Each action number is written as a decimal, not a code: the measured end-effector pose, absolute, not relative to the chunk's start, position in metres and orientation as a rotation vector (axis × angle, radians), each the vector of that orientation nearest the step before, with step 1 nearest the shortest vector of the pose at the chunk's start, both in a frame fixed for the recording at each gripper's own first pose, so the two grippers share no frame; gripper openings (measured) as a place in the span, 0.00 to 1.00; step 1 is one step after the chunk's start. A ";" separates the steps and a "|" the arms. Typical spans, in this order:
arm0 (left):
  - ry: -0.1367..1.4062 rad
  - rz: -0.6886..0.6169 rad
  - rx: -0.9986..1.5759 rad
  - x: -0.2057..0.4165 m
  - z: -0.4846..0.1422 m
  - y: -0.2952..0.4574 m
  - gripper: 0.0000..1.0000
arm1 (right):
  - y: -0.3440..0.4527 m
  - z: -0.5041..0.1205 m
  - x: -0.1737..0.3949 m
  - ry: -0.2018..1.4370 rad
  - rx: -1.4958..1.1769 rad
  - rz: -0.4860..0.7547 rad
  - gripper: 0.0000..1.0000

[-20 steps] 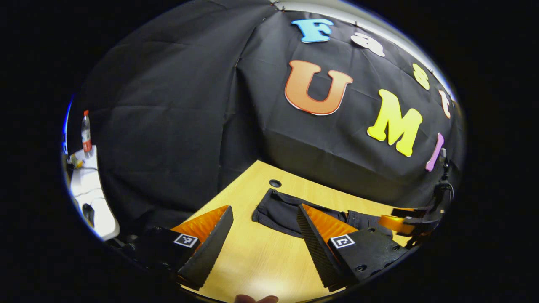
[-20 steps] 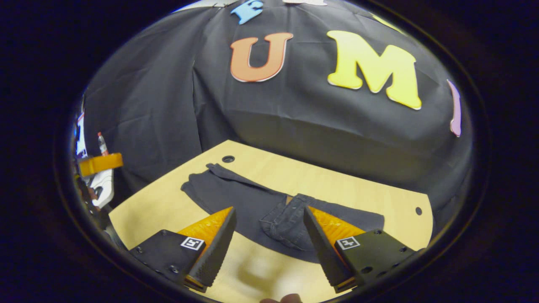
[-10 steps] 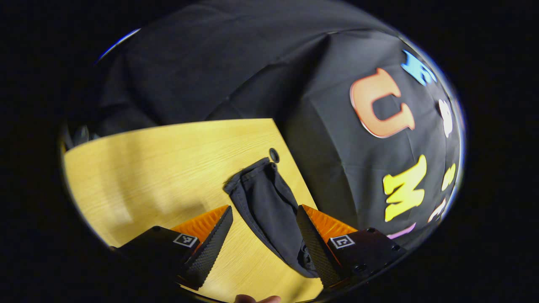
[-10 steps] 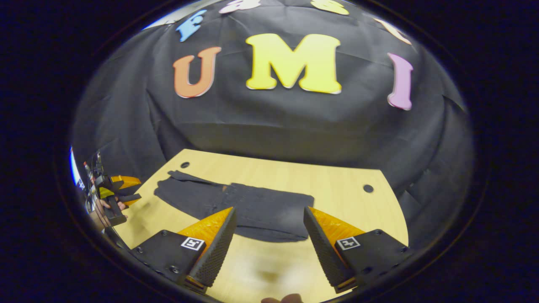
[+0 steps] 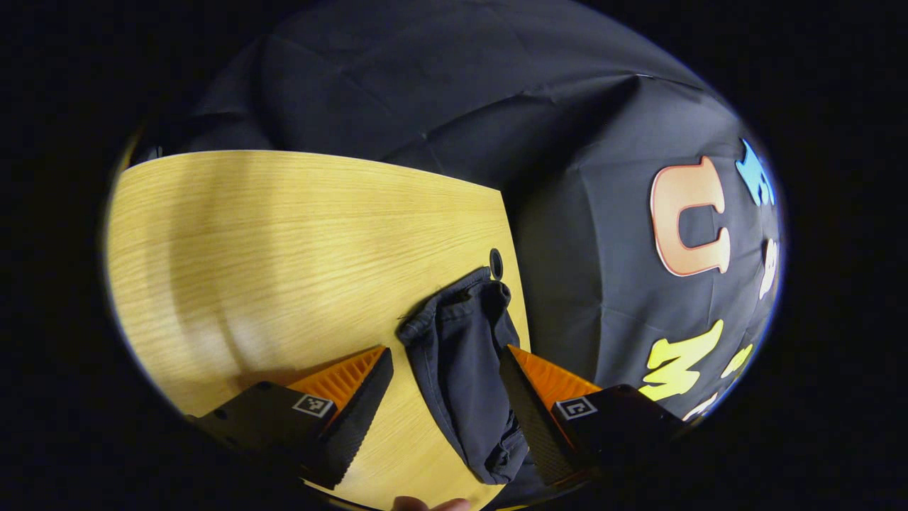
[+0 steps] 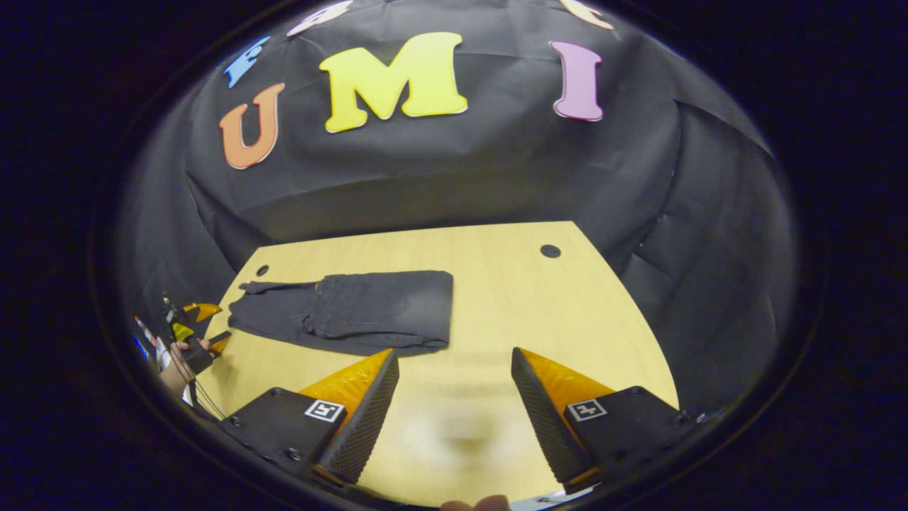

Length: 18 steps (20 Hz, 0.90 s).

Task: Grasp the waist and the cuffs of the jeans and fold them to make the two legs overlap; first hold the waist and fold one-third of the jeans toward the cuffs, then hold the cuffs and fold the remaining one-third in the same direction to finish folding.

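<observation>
Both grippers are wide open and hold nothing, up above the table with the jeans.

The left gripper point(image 5: 445, 419) has its two fingers spread apart, and the dark jeans point(image 5: 464, 369) lie between them, running from 6 o'clock up toward 12. That end of the jeans sits near the small hole point(image 5: 496, 263) at the table point(image 5: 284, 241) edge, at about 1 o'clock. The right gripper point(image 6: 454, 408) is open just as wide, with only bare wood between its fingers. In the right gripper view the jeans point(image 6: 355, 312) lie flat and folded at 11 o'clock. At 9 o'clock there, a hand point(image 6: 177, 365) holds the left gripper point(image 6: 198, 330) just beside the jeans.
</observation>
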<state>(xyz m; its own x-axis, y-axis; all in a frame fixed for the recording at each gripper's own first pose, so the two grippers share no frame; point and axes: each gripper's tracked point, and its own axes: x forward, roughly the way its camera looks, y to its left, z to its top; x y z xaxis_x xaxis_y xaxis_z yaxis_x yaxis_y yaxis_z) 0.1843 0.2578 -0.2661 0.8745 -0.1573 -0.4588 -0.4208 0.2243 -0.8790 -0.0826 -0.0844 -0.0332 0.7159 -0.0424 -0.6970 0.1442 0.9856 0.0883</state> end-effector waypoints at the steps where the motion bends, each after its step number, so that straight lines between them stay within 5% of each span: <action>1: 0.489 0.201 -1.362 0.192 -0.264 0.263 0.98 | -0.088 -0.032 -0.083 0.762 0.154 -0.117 0.96; 5: 0.488 0.183 -1.322 0.206 -0.270 0.255 0.98 | -0.100 -0.030 -0.087 0.764 0.168 -0.148 0.96; 6: 0.493 0.172 -1.316 0.210 -0.274 0.253 0.87 | -0.103 -0.030 -0.088 0.766 0.156 -0.152 0.96; 14: 0.461 0.137 -1.354 0.228 -0.276 0.247 0.65 | -0.118 -0.041 -0.105 0.803 0.153 -0.195 0.96; 15: 0.463 0.125 -1.350 0.230 -0.275 0.245 0.72 | -0.119 -0.042 -0.108 0.808 0.158 -0.202 0.96; 18: 0.489 0.129 -1.309 0.233 -0.283 0.242 0.66 | -0.121 -0.045 -0.116 0.818 0.173 -0.211 0.96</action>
